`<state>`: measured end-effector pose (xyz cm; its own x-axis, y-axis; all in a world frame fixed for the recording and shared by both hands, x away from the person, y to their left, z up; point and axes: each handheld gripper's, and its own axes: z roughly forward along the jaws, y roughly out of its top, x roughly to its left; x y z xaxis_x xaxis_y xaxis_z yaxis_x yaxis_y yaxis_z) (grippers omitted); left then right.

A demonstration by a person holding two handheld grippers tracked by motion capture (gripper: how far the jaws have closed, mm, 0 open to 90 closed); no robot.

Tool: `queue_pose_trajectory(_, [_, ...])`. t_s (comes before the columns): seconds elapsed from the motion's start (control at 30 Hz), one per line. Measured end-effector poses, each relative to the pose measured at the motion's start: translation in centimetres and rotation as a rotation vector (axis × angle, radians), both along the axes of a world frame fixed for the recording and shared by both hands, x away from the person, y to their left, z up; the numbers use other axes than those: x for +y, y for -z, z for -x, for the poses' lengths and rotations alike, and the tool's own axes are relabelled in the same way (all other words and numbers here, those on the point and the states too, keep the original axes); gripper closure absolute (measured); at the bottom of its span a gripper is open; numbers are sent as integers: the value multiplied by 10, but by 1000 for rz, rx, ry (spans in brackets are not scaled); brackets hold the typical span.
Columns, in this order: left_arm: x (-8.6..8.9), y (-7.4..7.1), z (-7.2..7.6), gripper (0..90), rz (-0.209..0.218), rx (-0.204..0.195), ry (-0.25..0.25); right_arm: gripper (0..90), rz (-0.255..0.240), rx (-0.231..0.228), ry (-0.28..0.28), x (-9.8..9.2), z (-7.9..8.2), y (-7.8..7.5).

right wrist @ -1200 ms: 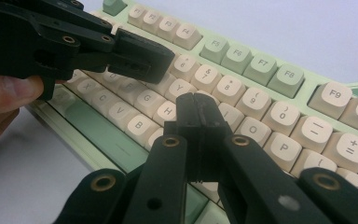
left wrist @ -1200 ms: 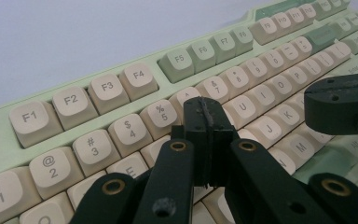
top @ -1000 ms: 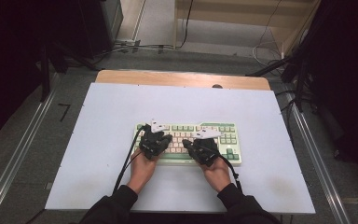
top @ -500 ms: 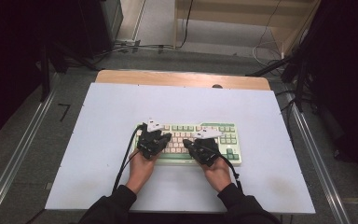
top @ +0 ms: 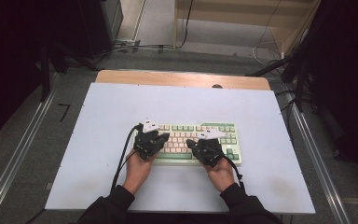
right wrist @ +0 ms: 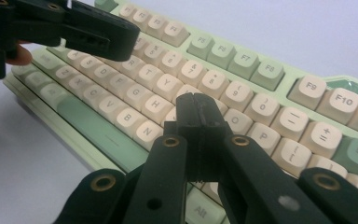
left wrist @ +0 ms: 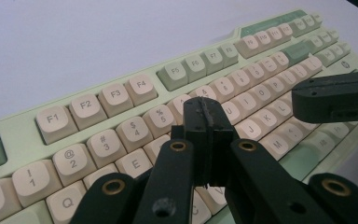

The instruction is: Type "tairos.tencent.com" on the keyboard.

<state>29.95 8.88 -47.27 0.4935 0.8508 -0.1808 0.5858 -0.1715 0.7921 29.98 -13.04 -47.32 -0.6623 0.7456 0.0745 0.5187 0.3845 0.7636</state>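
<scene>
The jaws of the left gripper are pressed together with nothing between them, and their joined tip hangs just above the letter rows of the keyboard, near the R and T keys. Whether the tip touches a key cannot be told, because the jaws hide the place under them. The right gripper is clenched in the same way, empty, and its tip stands over the keys around J and K, below the number row. Closed jaws make one narrow point, and this is probably why both are held so: a single point can press one key without catching the neighbours.

In the high view the left gripper is over the left half of the keyboard and the right gripper over the middle, a little to the right. The two hands sit as the hands of a typist, so each one can serve its own side of the keys. The left hand and the right hand come from the near edge, with dark sleeves behind them.

The keyboard, pale green with cream keys, lies flat in the middle of the white table, its long side parallel to the near edge, within easy reach of both arms. Cables lie on the floor beyond the table.
</scene>
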Motion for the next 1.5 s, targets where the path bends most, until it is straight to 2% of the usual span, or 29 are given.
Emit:
queue_pose_trajectory(0.33, [5,-3,3,900,1,-5,2,873,6,0,9,-9,3,0])
queue_pose_trajectory(0.67, [12,-4,7,900,8,-6,-3,873,26,20,25,-15,4,4])
queue_pose_trajectory(1.5, [21,-2,10,900,16,8,-12,873,49,45,38,-16,2,11])
